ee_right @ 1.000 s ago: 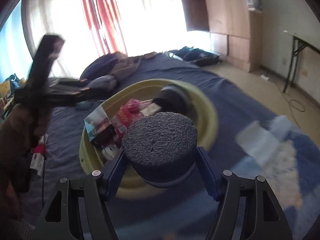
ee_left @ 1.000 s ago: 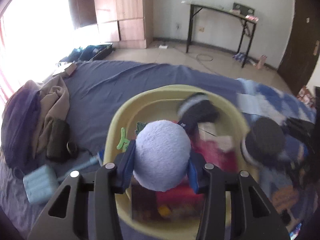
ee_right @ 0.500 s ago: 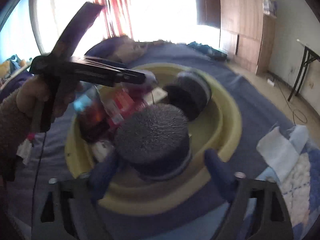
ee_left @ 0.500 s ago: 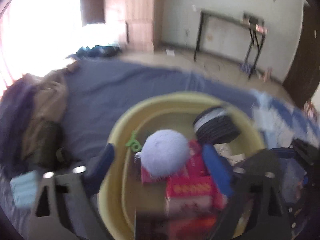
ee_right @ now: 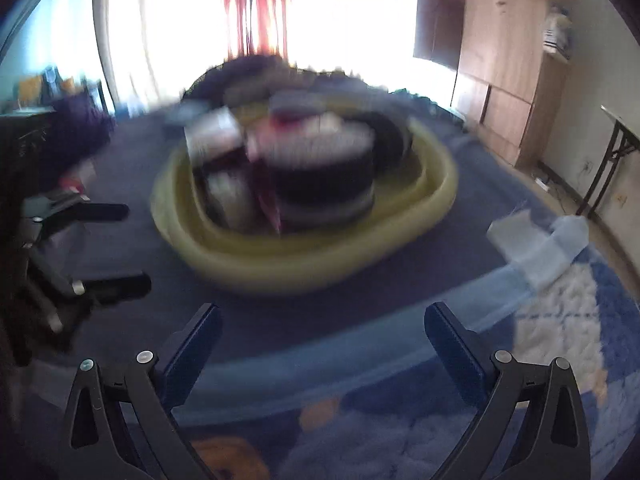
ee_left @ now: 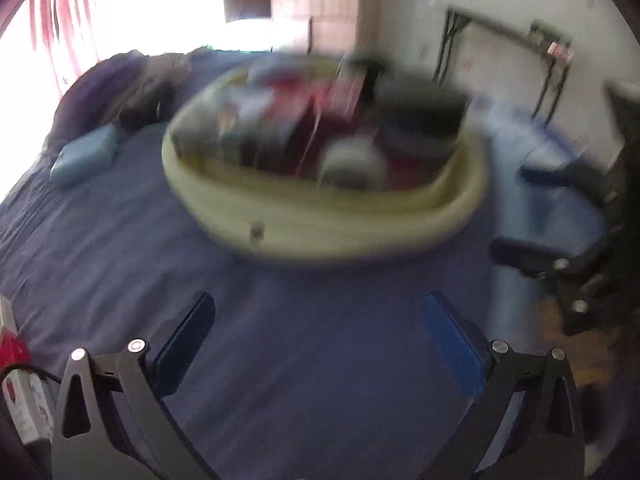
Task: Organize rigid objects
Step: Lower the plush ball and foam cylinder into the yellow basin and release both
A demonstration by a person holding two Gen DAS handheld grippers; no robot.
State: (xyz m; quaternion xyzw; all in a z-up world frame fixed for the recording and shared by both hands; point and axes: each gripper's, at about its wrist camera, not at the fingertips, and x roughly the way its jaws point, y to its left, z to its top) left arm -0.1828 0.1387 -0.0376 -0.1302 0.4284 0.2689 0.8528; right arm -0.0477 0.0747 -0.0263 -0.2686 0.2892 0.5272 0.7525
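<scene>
A yellow oval tub point(ee_left: 320, 224) sits on the blue bedsheet, filled with red boxes, a dark foam cylinder point(ee_right: 324, 188) and other blurred items. It also shows in the right wrist view point(ee_right: 304, 260). My left gripper point(ee_left: 318, 316) is open and empty, low over the sheet in front of the tub. My right gripper point(ee_right: 322, 326) is open and empty, also short of the tub. The right gripper shows at the right edge of the left wrist view point(ee_left: 560, 220); the left gripper shows at the left of the right wrist view point(ee_right: 80, 244). Both views are motion-blurred.
A light blue block point(ee_left: 84, 156) and a pile of clothes point(ee_left: 116, 96) lie left of the tub. A red and white box point(ee_left: 20, 392) lies at the near left. A white and blue blanket point(ee_right: 560, 300) covers the bed's right side. A black table point(ee_left: 512, 60) stands by the wall.
Both grippers opened and let go: the lilac ball and the dark foam cylinder dropped into the tub. Both grippers then pulled back and down, away from the tub.
</scene>
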